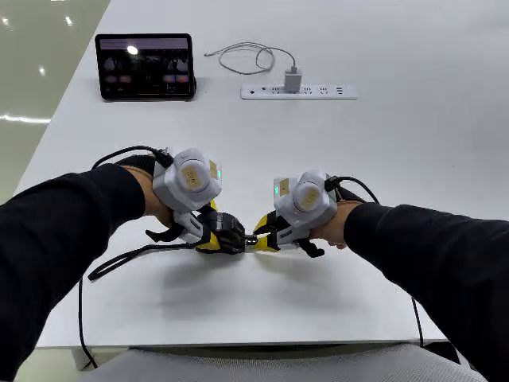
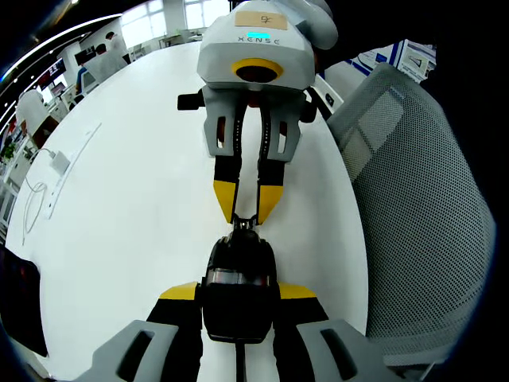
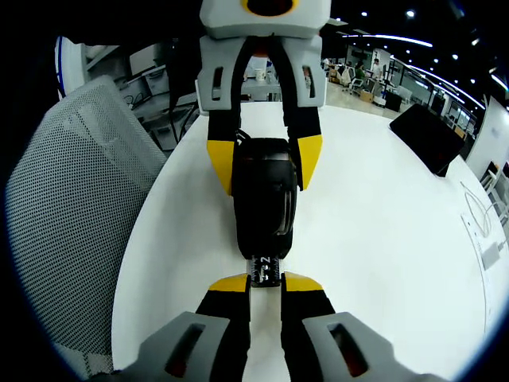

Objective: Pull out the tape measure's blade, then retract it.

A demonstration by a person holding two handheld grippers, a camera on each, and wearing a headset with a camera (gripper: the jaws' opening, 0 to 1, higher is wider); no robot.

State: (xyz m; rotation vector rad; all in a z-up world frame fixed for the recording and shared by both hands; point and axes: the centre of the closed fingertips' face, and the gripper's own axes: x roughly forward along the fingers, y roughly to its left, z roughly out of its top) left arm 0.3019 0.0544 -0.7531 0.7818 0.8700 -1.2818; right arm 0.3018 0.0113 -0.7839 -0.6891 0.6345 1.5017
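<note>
Head view, nearest edge first: looking down past a grey mesh chair (image 1: 278, 366) sitting at the front edge of the white table (image 1: 262, 310), with two black sleeves (image 1: 64, 215) reaching in from either side. Just beyond, clamping the black tape measure (image 1: 229, 235) between the yellow-tipped jaws of the left gripper (image 1: 213, 237), low over the tabletop near its front edge; touching the surface or hanging just above it, cannot tell. Facing it nose to nose, pinching the blade (image 1: 251, 239) with the right gripper (image 1: 261, 241), jaws drawn in tight on the blade's end. Leaving just a very short stretch of blade exposed between the tape measure and the right jaws, so barely pulled out. In the left gripper view, squeezing the tape measure from both sides, with the right gripper's yellow tips meeting over the blade's end straight ahead. In the right gripper view, nipping a strip printed with a small "2" just in front of the tape measure's mouth, with the left jaws hugging its flanks behind. Farther up the table, well apart from the grippers, lying flat: a white power strip (image 1: 298, 91) carrying a white charger (image 1: 293, 79) and a looped cable (image 1: 250, 57), and off to its left a dark tablet (image 1: 145, 65) with its screen glowing.
</note>
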